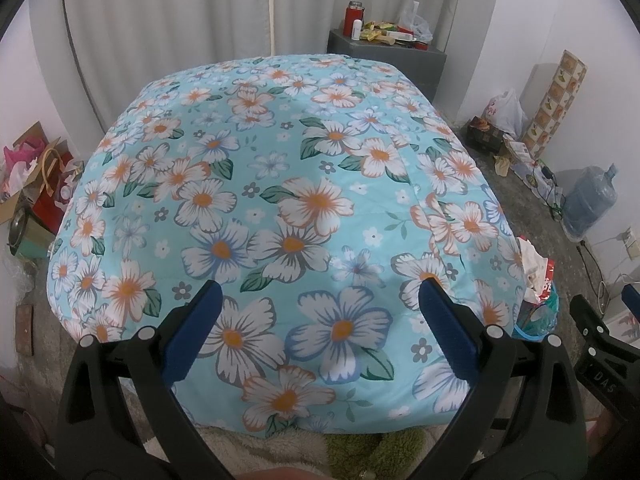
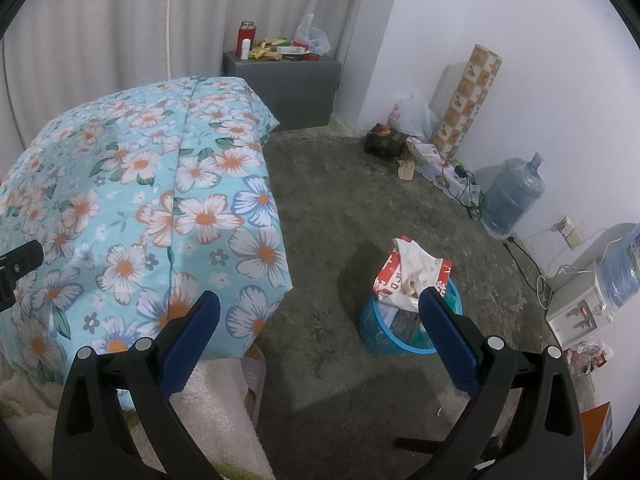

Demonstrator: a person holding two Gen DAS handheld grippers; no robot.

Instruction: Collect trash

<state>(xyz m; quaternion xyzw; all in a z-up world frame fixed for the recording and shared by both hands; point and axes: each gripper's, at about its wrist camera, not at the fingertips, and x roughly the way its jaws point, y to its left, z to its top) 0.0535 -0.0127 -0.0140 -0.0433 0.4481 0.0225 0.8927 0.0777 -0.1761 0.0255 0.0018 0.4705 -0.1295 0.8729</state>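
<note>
A blue mesh trash basket (image 2: 376, 334) stands on the concrete floor, stuffed with a red-and-white bag (image 2: 404, 268) and crumpled paper. My right gripper (image 2: 320, 300) is open above the floor just left of the basket, its right finger overlapping the basket's rim in the view. My left gripper (image 1: 320, 288) is open over a floral blue quilt (image 1: 280, 200) and holds nothing. The basket (image 1: 536, 320) peeks out past the quilt's right edge in the left wrist view, where the right gripper's finger (image 1: 592, 320) also shows at the far right.
A grey cabinet (image 2: 288, 84) with bottles and wrappers stands at the back. Against the right wall sit a plastic bag (image 2: 412, 116), a dark box (image 2: 384, 140), a patterned roll (image 2: 468, 100), a water jug (image 2: 514, 192), cables and a dispenser (image 2: 580, 300). Slippers (image 2: 252, 384) lie by the quilt.
</note>
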